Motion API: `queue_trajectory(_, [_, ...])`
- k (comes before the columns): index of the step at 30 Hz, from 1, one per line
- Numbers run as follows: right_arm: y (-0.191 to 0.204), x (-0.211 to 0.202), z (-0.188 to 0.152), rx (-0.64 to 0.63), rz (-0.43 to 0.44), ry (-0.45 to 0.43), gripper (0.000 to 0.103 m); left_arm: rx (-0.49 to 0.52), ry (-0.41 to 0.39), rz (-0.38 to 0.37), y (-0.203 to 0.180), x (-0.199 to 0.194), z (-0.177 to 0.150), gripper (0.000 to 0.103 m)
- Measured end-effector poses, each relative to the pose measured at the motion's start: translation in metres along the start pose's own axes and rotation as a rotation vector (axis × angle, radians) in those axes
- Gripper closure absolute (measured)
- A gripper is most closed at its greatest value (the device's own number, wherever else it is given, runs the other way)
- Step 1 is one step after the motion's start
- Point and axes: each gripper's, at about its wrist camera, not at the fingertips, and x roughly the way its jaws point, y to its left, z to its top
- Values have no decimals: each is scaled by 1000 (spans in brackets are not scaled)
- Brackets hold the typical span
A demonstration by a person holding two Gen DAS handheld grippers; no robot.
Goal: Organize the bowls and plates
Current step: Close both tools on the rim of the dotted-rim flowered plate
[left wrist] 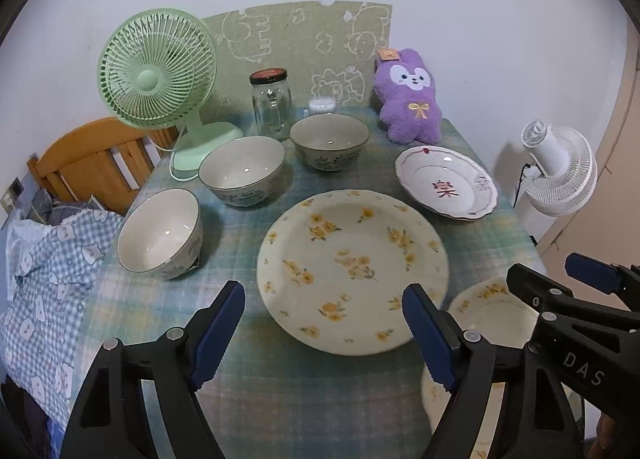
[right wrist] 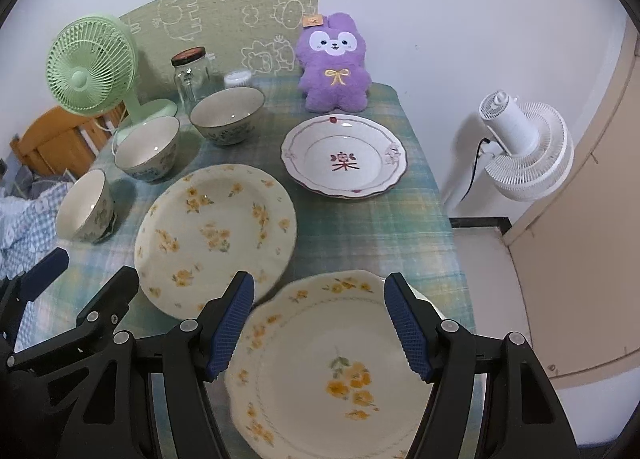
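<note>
Three cream bowls with blue-green patterns stand in a diagonal row at the left: the nearest, the middle and the farthest. A large yellow-flowered plate lies mid-table. A white plate with a red character lies behind it on the right. A scalloped yellow-flowered plate lies at the near right. My left gripper hangs open over the large plate's near rim. Above the scalloped plate my right gripper is open and holds nothing.
Along the back stand a green desk fan, a glass jar, a small white tub and a purple plush rabbit. A white fan stands off the table's right edge. A wooden chair and checked bedding are on the left.
</note>
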Motion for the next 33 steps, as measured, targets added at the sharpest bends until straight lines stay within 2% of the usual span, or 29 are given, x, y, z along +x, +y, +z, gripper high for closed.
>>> queue_trajectory(3, [11, 10, 6, 5, 5, 24, 32, 8, 5, 29, 10, 10, 5, 21])
queue_trajectory(5, [19, 17, 10, 0, 4, 35, 32, 13, 11, 24, 15, 17, 9, 29])
queue_trajectory(7, [26, 23, 13, -11, -2, 33, 32, 5, 12, 13, 21, 24, 13, 31])
queue_trajectory(12, [40, 35, 24, -26, -11, 18, 32, -26, 30, -10, 36, 41, 21, 32])
queue_trajectory(19, [48, 59, 36, -36, -2, 21, 32, -43, 58, -5, 43, 65, 29, 32])
queue_trajectory(33, [48, 122, 48, -35, -20, 77, 32, -46, 142, 43, 40, 124, 29, 32])
